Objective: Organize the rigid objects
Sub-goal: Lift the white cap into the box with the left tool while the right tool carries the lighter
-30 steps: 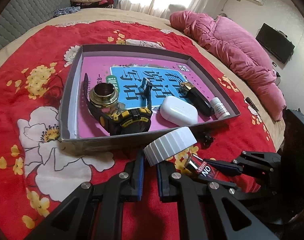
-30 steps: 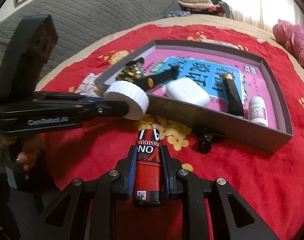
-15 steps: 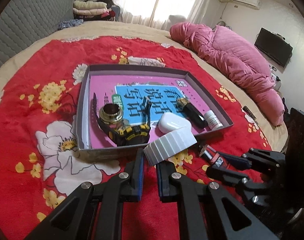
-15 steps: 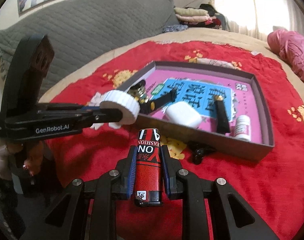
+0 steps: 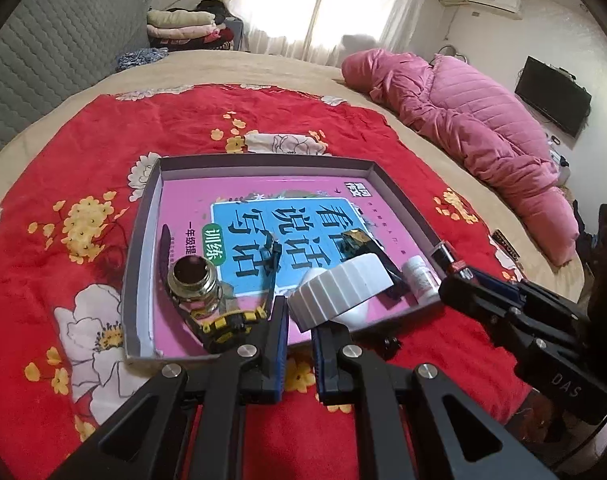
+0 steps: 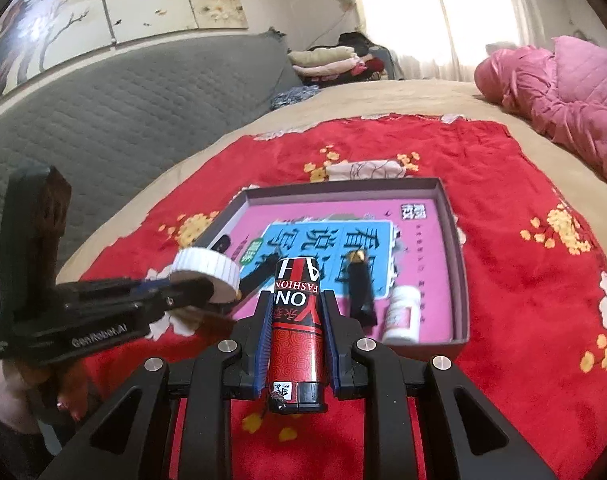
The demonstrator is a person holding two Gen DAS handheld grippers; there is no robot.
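Left wrist view: the left tool [image 5: 297, 322] is clenched on the rim of a white ribbed cap [image 5: 341, 292], held above the near edge of the grey tray [image 5: 141, 240]. The right tool [image 6: 293, 344] grips a red lighter [image 6: 297, 322] lengthwise, in front of the tray. Current step, by judgement: carrying both items to the tray. Next move calls for lowering each over bare tray floor, clear of the small white bottle [image 6: 401, 314], before release. Only the left view shows the brass-topped jar [image 5: 193, 282].
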